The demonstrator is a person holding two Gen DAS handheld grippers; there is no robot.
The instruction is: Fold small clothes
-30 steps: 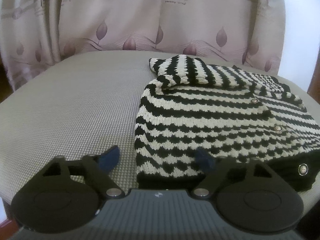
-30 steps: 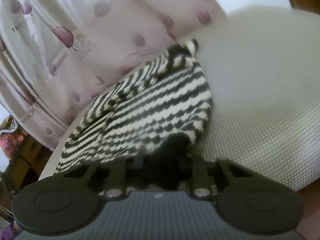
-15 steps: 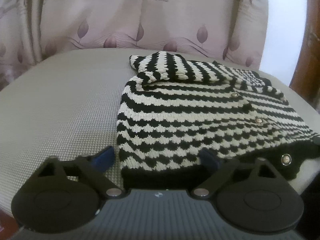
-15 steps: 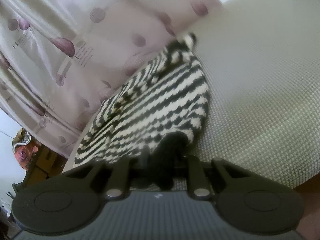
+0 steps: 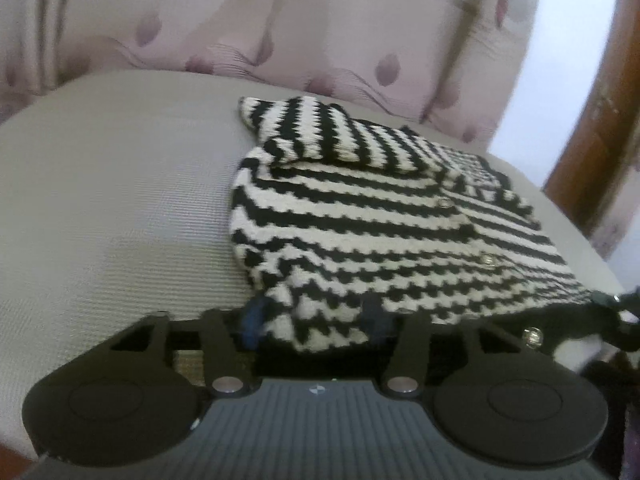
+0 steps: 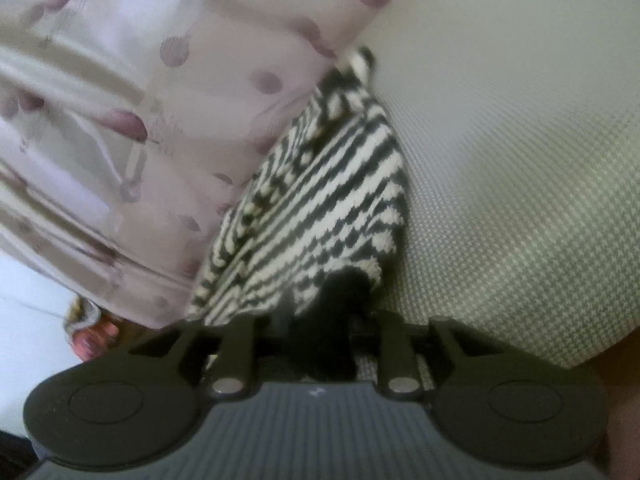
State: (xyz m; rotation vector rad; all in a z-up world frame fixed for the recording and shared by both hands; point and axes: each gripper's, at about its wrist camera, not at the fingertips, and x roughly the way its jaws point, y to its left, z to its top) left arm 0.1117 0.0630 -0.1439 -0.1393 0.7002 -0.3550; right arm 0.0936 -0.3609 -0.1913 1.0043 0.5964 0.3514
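Note:
A black-and-white striped knit cardigan point(image 5: 380, 220) with metal snap buttons lies on a grey woven cushion point(image 5: 120, 200), one sleeve folded across its top. My left gripper point(image 5: 316, 320) has its blue-padded fingers point(image 5: 252, 320) around the near hem corner, which bunches up between them. My right gripper point(image 6: 324, 320) is shut on the black hem band of the cardigan point(image 6: 320, 208) and lifts that corner off the cushion point(image 6: 520, 180).
A pink curtain point(image 5: 320, 32) with purple leaf prints hangs right behind the cushion. A brown wooden door frame point(image 5: 592, 128) stands at the far right. The cushion's left half is bare fabric. Cluttered objects point(image 6: 88, 332) sit low beside the cushion.
My left gripper has moved in onto the near hem and its fingers have closed in around it. My right gripper has kept its hold and tilted, lifting its corner.

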